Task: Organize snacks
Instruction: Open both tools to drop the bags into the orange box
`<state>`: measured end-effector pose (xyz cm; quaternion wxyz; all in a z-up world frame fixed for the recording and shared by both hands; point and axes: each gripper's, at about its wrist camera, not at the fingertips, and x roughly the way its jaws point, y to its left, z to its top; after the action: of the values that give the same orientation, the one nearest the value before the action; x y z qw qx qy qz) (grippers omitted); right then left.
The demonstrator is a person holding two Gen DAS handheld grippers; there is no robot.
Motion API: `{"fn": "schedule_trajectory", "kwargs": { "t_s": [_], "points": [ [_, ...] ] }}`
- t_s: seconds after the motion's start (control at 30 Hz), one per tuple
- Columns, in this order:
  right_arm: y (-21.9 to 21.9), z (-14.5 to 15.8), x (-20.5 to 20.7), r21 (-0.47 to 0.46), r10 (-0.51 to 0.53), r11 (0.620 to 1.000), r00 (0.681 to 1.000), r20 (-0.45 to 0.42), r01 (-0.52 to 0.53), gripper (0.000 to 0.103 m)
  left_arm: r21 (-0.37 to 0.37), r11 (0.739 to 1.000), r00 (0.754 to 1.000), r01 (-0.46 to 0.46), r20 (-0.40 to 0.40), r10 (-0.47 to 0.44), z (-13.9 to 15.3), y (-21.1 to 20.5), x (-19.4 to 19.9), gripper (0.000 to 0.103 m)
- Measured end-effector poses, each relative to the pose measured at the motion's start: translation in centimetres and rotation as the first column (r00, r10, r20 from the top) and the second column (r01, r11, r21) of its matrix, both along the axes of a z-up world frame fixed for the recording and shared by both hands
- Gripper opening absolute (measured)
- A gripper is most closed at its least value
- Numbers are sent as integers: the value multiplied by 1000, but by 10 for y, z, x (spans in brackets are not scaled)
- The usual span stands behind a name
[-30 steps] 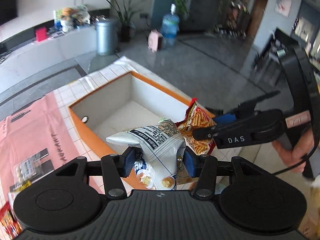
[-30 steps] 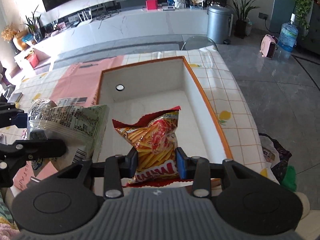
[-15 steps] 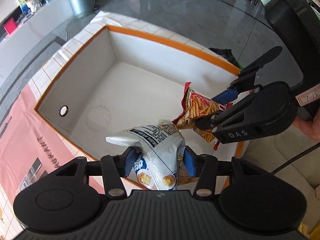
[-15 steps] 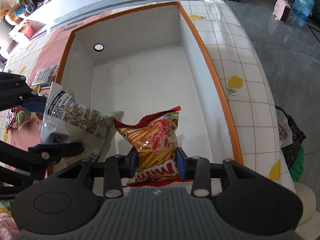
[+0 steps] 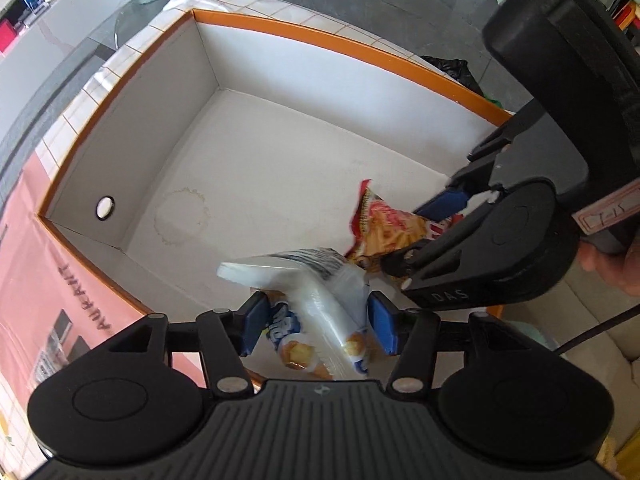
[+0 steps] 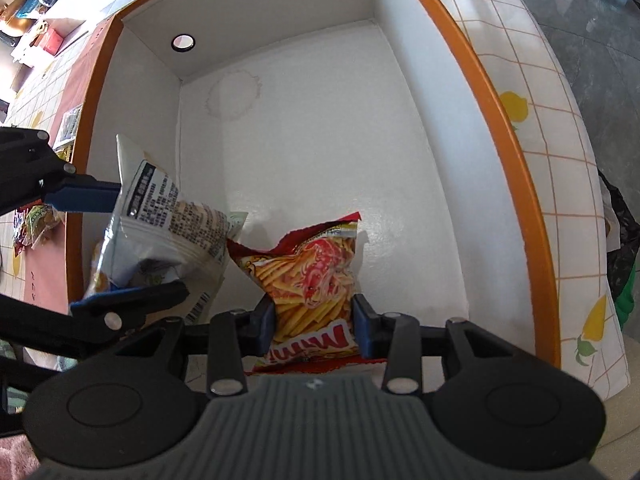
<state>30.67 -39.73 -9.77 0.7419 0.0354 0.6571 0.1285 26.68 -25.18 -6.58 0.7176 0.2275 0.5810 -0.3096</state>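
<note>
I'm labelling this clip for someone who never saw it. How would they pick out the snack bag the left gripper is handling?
Find the orange-rimmed white box. At its near left corner, the left gripper brackets a white bag. Unlike the red-and-yellow fries bag beside it, it is pale with dense black print.

Two snack bags are showing inside one orange-rimmed box (image 6: 472, 68): one white chip bag (image 5: 316, 304) and one red fries bag (image 6: 312, 276). Two grippers are appearing, the left gripper (image 5: 316, 326) and the right gripper (image 6: 315, 320), each pinching one bag. One more snack packet (image 6: 34, 224) is lying on the desk outside the box.
</note>
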Motion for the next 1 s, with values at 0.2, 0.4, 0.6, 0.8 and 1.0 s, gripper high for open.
{"fn": "schedule_trajectory", "kwargs": {
  "t_s": [0.2, 0.4, 0.6, 0.8, 1.0],
  "points": [
    [1, 6, 0, 14, -21, 1000, 1000, 1, 21, 43, -32, 999, 1000, -8, -13, 8, 4, 8, -5, 66],
    [4, 4, -3, 71, -50, 996, 999, -22, 52, 44, -38, 999, 999, -17, 27, 18, 21, 20, -9, 66],
    [16, 10, -9, 16, -36, 999, 999, 0, 36, 44, -64, 998, 999, -16, 51, 20, 40, 27, -19, 67],
    [24, 36, -22, -54, -8, 998, 998, 63, 11, 46, -93, 996, 995, 2, 98, 7, 58, 30, -36, 68],
    [26, 64, -39, -88, 8, 996, 993, 119, 3, 52, -113, 994, 986, 5, 168, 14, 85, 45, -55, 68]
  ]
}}
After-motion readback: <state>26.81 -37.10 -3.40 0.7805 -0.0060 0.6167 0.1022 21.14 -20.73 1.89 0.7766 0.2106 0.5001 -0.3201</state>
